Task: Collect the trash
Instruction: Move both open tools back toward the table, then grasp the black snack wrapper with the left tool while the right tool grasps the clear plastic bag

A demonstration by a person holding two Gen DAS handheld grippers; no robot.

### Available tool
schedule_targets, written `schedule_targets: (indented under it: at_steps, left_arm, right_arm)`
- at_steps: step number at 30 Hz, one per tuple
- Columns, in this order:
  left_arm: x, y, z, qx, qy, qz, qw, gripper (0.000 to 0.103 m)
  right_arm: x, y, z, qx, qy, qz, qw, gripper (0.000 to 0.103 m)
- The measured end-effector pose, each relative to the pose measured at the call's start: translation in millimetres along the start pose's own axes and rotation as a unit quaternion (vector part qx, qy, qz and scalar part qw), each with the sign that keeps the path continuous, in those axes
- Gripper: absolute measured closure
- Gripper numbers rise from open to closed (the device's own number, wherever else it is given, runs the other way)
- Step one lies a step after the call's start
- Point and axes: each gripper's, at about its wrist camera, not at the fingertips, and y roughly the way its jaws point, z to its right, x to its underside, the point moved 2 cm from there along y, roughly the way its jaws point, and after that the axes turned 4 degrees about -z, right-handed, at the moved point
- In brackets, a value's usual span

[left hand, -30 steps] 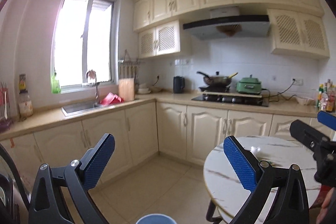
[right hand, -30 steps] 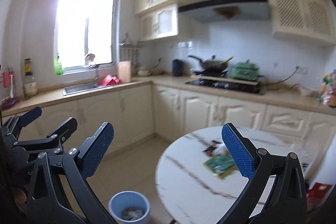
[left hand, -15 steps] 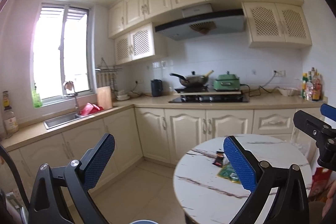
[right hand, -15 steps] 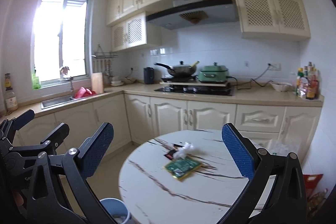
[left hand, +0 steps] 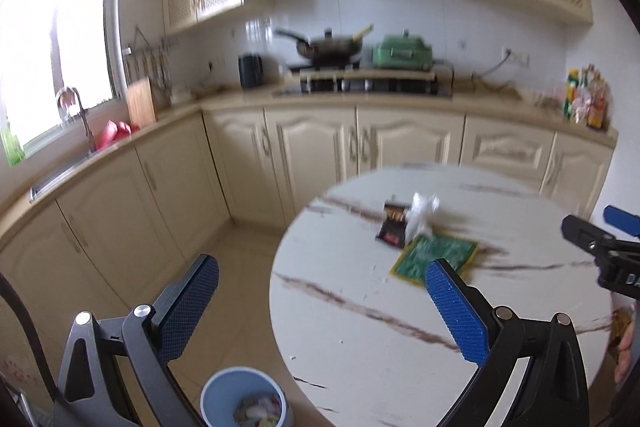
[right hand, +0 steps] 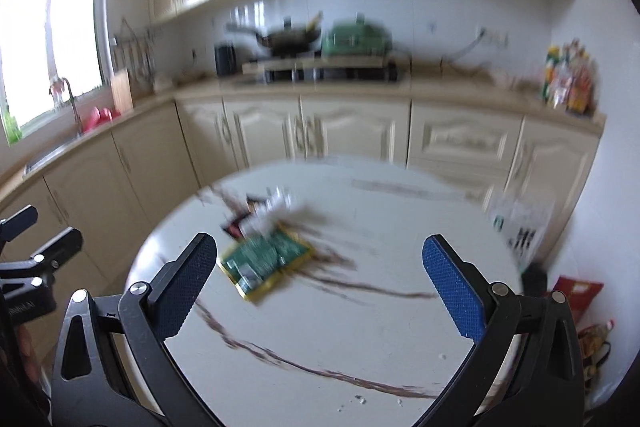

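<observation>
Trash [right hand: 266,259] lies on table [right hand: 320,327] just ahead of right tool [right hand: 320,283].

Glossy marble-look table [left hand: 360,327], glossy green wrapper [right hand: 264,261].

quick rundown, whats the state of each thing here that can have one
left claw: open, empty
right claw: open, empty
green wrapper: lying flat on the table
black wrapper: on the table, beside the tissue
crumpled tissue: on the table
blue trash bin: open, trash inside
cabinet doors: shut
</observation>
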Motion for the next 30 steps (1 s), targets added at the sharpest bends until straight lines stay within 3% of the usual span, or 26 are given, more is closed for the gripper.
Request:
schedule_targets:
  at_steps: [7, 12, 19, 22, 25, 29, 30]
  left_arm:
    - [-32, 73, 12, 0.036, 0.012, -0.06, 0.9975, 0.001]
    - [-57, 111, 1, 0.015, 0.015, -0.068, 0.9974, 0.001]
    - [-79, 156, -21, 0.004, 0.007, -0.079, 0.9968, 0.001]
    - [-89, 179, -21, 0.02, 0.005, -0.081, 0.9965, 0.001]
    - [-96, 200, -20, 0.031, 0.005, -0.089, 0.9956, 0.001]
    - [-102, 217, -14, 0.054, 0.003, -0.099, 0.9936, 0.001]
    - [-103, 222, -10, 0.066, 0.001, -0.103, 0.9925, 0.001]
  right_arm:
    - [11, 99, -2, -0.03, -0.006, -0.103, 0.994, 0.0]
    - [0, 138, -7, -0.036, -0.001, -0.121, 0.992, 0.0]
    - [-28, 208, -41, -0.079, 0.022, -0.153, 0.985, 0.0]
    - [-31, 234, -54, -0.071, 0.009, -0.17, 0.983, 0.0]
    - [-29, 248, -61, -0.06, -0.016, -0.183, 0.981, 0.019]
    - [-25, 255, -56, -0.056, -0.037, -0.194, 0.979, 0.076]
    - [-24, 256, -52, -0.061, -0.039, -0.197, 0.978, 0.077]
